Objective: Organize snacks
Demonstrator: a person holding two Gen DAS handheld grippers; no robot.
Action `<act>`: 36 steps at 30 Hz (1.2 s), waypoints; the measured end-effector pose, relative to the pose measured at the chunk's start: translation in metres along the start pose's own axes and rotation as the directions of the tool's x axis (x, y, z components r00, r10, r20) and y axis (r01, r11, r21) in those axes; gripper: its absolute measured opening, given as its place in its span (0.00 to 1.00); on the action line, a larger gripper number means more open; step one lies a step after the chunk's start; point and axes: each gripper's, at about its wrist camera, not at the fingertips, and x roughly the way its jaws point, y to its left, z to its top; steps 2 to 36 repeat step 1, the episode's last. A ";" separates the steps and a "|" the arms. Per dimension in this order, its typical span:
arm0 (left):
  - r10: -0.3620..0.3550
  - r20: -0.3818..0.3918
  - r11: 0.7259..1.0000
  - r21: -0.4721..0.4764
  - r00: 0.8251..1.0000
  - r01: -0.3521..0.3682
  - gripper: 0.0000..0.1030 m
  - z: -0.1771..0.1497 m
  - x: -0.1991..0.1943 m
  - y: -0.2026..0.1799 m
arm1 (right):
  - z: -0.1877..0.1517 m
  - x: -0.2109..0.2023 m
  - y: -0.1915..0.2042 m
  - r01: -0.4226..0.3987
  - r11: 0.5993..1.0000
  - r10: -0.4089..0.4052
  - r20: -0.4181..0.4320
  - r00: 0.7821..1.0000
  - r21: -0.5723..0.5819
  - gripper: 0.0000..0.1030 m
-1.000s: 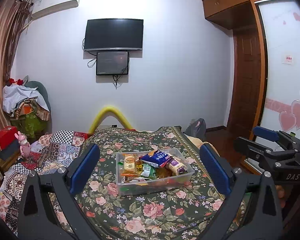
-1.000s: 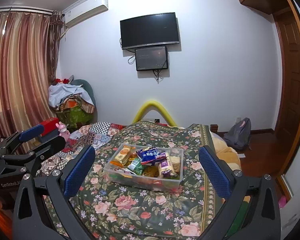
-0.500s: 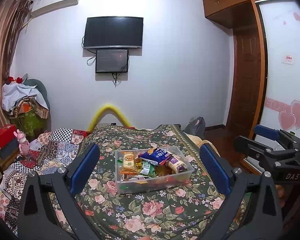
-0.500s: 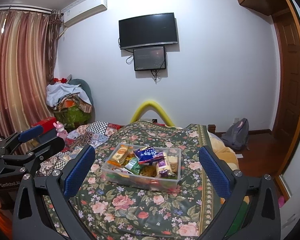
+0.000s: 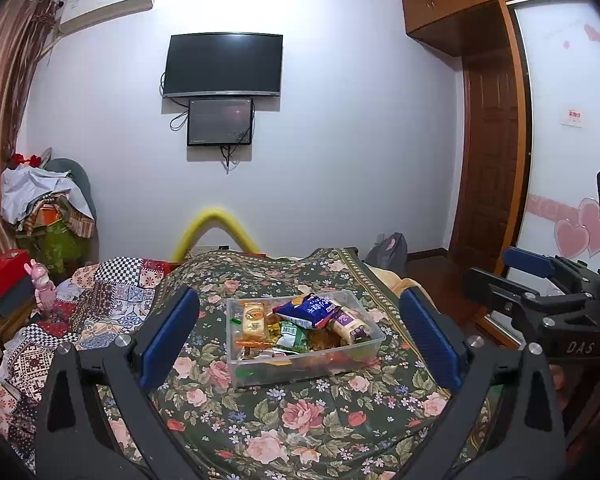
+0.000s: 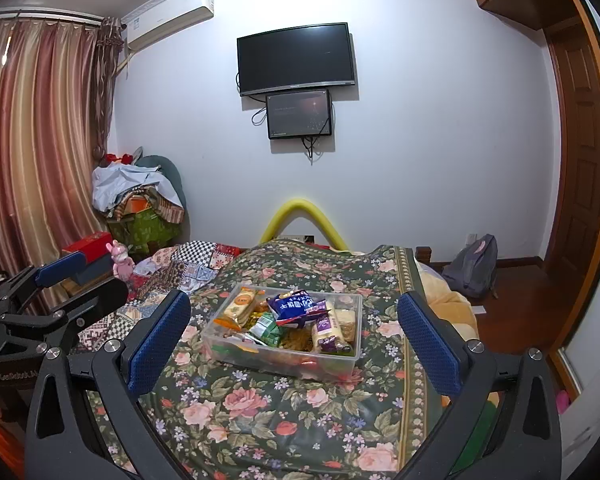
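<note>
Left gripper (image 5: 300, 336): I see its jaws spread wide apart with nothing between them, held above the near part of the bed and well short of the bin.
Right gripper (image 6: 293, 332): my view along it shows its jaws just as wide apart and empty, framing the bin from the near side; from the left wrist camera it (image 5: 540, 292) sits off to the right, beside the bed edge.
Clear plastic bin (image 5: 374, 342): rests on the floral bedspread (image 5: 267, 416), roughly mid-bed — neither gripper touches it.
Snacks in the bin: a blue packet (image 5: 310, 310) lies on top near the far side, tilted; a tan biscuit pack (image 5: 253, 318) lies along the left wall; a purple-and-cream pack (image 5: 348, 324) lies toward the right wall; a green packet (image 5: 289, 334) sits in the middle under the blue one. Lower items are a jumble of orange and red wrappers I cannot tell apart.
Same bin, right wrist view (image 6: 219, 344): blue packet (image 6: 293, 306) on top, green packet (image 6: 267, 326) beneath it.
Bed surroundings: a patchwork quilt (image 5: 99, 304) lies left of the bedspread; a pink toy rabbit (image 5: 41, 284) stands at its far left.
Far wall: a dark television (image 5: 221, 65) with a smaller screen (image 5: 219, 121) just below it.
</note>
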 end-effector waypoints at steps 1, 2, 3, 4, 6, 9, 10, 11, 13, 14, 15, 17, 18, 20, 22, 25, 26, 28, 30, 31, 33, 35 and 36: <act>-0.001 -0.003 1.000 -0.001 1.000 0.001 0.99 0.000 0.001 0.000 | 0.000 0.000 0.000 0.001 1.000 -0.001 0.000 1.000 -0.001 1.00; -0.001 -0.003 1.000 -0.001 1.000 0.001 0.99 0.000 0.001 0.000 | 0.000 0.000 0.000 0.001 1.000 -0.001 0.000 1.000 -0.001 1.00; -0.001 -0.003 1.000 -0.001 1.000 0.001 0.99 0.000 0.001 0.000 | 0.000 0.000 0.000 0.001 1.000 -0.001 0.000 1.000 -0.001 1.00; -0.001 -0.003 1.000 -0.001 1.000 0.001 0.99 0.000 0.001 0.000 | 0.000 0.000 0.000 0.001 1.000 -0.001 0.000 1.000 -0.001 1.00; -0.001 -0.003 1.000 -0.001 1.000 0.001 0.99 0.000 0.001 0.000 | 0.000 0.000 0.000 0.001 1.000 -0.001 0.000 1.000 -0.001 1.00; -0.001 -0.003 1.000 -0.001 1.000 0.001 0.99 0.000 0.001 0.000 | 0.000 0.000 0.000 0.001 1.000 -0.001 0.000 1.000 -0.001 1.00; -0.001 -0.003 1.000 -0.001 1.000 0.001 0.99 0.000 0.001 0.000 | 0.000 0.000 0.000 0.001 1.000 -0.001 0.000 1.000 -0.001 1.00; -0.001 -0.003 1.000 -0.001 1.000 0.001 0.99 0.000 0.001 0.000 | 0.000 0.000 0.000 0.001 1.000 -0.001 0.000 1.000 -0.001 1.00; -0.001 -0.003 1.000 -0.001 1.000 0.001 0.99 0.000 0.001 0.000 | 0.000 0.000 0.000 0.001 1.000 -0.001 0.000 1.000 -0.001 1.00; -0.001 -0.003 1.000 -0.001 1.000 0.001 0.99 0.000 0.001 0.000 | 0.000 0.000 0.000 0.001 1.000 -0.001 0.000 1.000 -0.001 1.00; -0.001 -0.003 1.000 -0.001 1.000 0.001 0.99 0.000 0.001 0.000 | 0.000 0.000 0.000 0.001 1.000 -0.001 0.000 1.000 -0.001 1.00; -0.001 -0.003 1.000 -0.001 1.000 0.001 0.99 0.000 0.001 0.000 | 0.000 0.000 0.000 0.001 1.000 -0.001 0.000 1.000 -0.001 1.00; -0.001 -0.003 1.000 -0.001 1.000 0.001 0.99 0.000 0.001 0.000 | 0.000 0.000 0.000 0.001 1.000 -0.001 0.000 1.000 -0.001 1.00; -0.001 -0.003 1.000 -0.001 1.000 0.001 0.99 0.000 0.001 0.000 | 0.000 0.000 0.000 0.001 1.000 -0.001 0.000 1.000 -0.001 1.00; -0.001 -0.003 1.000 -0.001 1.000 0.001 0.99 0.000 0.001 0.000 | 0.000 0.000 0.000 0.001 1.000 -0.001 0.000 1.000 -0.001 1.00; -0.001 -0.003 1.000 -0.001 1.000 0.001 0.99 0.000 0.001 0.000 | 0.000 0.000 0.000 0.001 1.000 -0.001 0.000 1.000 -0.001 1.00; -0.001 -0.003 1.000 -0.001 1.000 0.001 0.99 0.000 0.001 0.000 | 0.000 0.000 0.000 0.001 1.000 -0.001 0.000 1.000 -0.001 1.00; -0.001 -0.003 1.000 -0.001 1.000 0.001 0.99 0.000 0.001 0.000 | 0.000 0.000 0.000 0.001 1.000 -0.001 0.000 1.000 -0.001 1.00; -0.001 -0.003 1.000 -0.001 1.000 0.001 0.99 0.000 0.001 0.000 | 0.000 0.000 0.000 0.001 1.000 -0.001 0.000 1.000 -0.001 1.00; -0.001 -0.003 1.000 -0.001 1.000 0.001 0.99 0.000 0.001 0.000 | 0.000 0.000 0.000 0.001 1.000 -0.001 0.000 1.000 -0.001 1.00; -0.001 -0.003 1.000 -0.001 1.000 0.001 0.99 0.000 0.001 0.000 | 0.000 0.000 0.000 0.001 1.000 -0.001 0.000 1.000 -0.001 1.00; -0.001 -0.003 1.000 -0.001 1.000 0.001 0.99 0.000 0.001 0.000 | 0.000 0.000 0.000 0.001 1.000 -0.001 0.000 1.000 -0.001 1.00; -0.001 -0.003 1.000 -0.001 1.000 0.001 0.99 0.000 0.001 0.000 | 0.000 0.000 0.000 0.001 1.000 -0.001 0.000 1.000 -0.001 1.00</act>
